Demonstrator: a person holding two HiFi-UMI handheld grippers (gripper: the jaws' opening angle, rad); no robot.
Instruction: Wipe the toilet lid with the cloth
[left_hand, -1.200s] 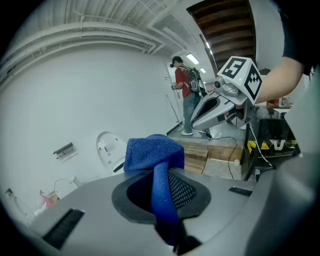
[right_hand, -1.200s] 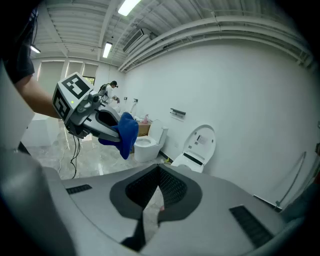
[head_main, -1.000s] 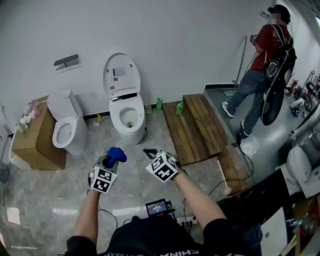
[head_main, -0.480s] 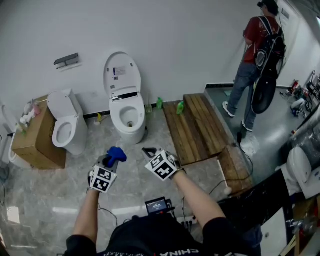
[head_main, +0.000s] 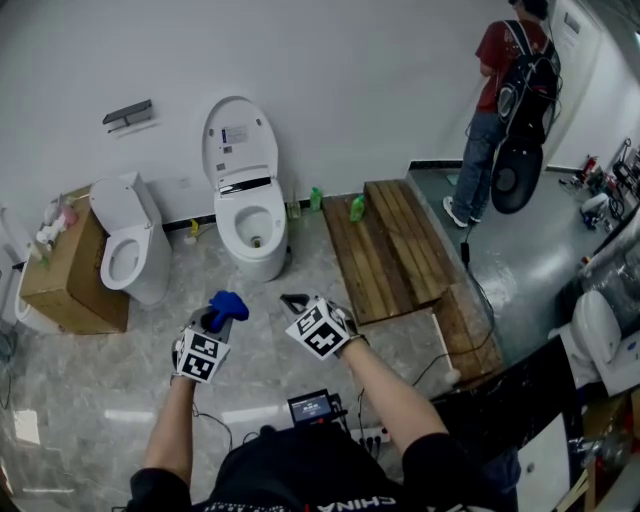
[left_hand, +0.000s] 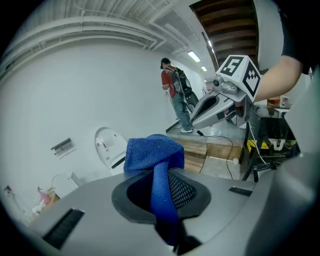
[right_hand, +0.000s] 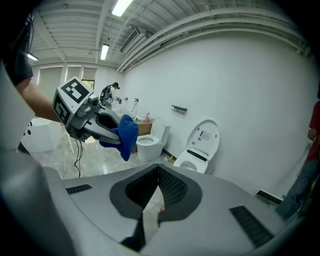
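Step in hand, as I read it: carrying the cloth to the toilet. No wiping is under way yet.

Left tongs (left_hand: 165, 186) are pinching the cloth (left_hand: 154, 152). A narrow blue strip is running down between the pads, and the bunched bulk is spilling out past the tips. Right tongs (right_hand: 157, 186) are pressed together, nothing between them.

Place: in the head view both are hanging over the floor (head_main: 120, 400), well short of the toilet (head_main: 250, 235) on the person's side. The cloth is sitting slightly left of the bowl's centre line, and the right tongs slightly right of it. A second toilet (head_main: 125, 255) is standing to the left of the toilet, and planks (head_main: 395, 245) are lying to its right. Neither is lying on the way to it.

Lid (head_main: 238, 140): it is standing raised behind the bowl and leaning back toward the wall. Its long axis is running upright, with the rounded end pointing up and the hinge end at the bowl. The labelled inner face is turning out toward the person.

Cloth axis: it is lying along the line of the left tongs, with the free bulk pointing toward the toilet.

Next move, judged: the left tongs are needing a carry forward and upward until the bulk is touching the lid's face. Strokes would then be running along the upright axis. Pressure should be staying light, since a raised lid may be rocking on its hinge. The right tongs could be steadying the lid's edge, but only after spreading.
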